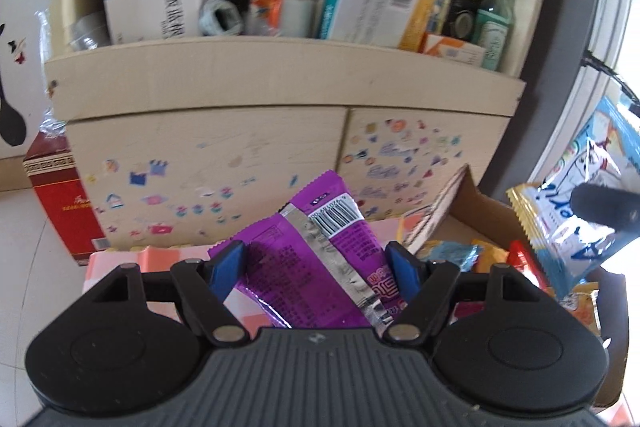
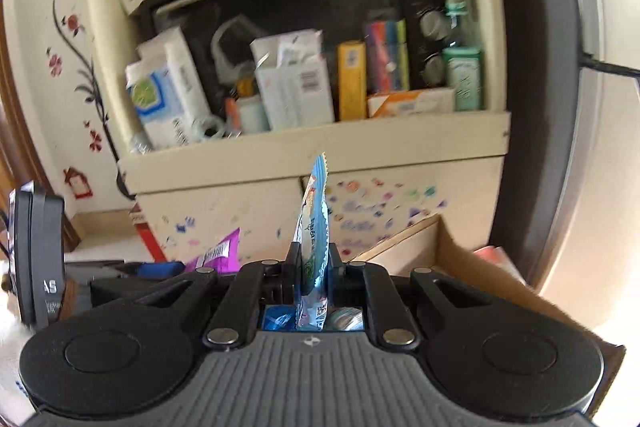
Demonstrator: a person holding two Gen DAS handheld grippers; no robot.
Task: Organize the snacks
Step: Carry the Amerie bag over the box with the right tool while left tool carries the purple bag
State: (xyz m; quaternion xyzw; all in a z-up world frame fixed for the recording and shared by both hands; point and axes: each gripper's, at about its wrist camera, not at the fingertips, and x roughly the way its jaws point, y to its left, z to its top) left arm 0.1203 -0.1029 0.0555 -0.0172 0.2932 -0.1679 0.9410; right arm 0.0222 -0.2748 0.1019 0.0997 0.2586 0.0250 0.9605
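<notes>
The left gripper [image 1: 316, 269] has its jaws spread wide around a purple snack packet [image 1: 320, 259], apparently without squeezing it. The right gripper [image 2: 314, 267] clamps a blue snack packet [image 2: 314, 227] upright. Both are above the cardboard box [image 1: 480, 211] of snacks, before the stickered cabinet [image 1: 248, 147].

Both wrist cameras sit low and close over the box [image 1: 476, 211], facing the cabinet [image 1: 280, 83]. The right one looks from further right. Both see its cluttered shelf [image 2: 320, 143].
</notes>
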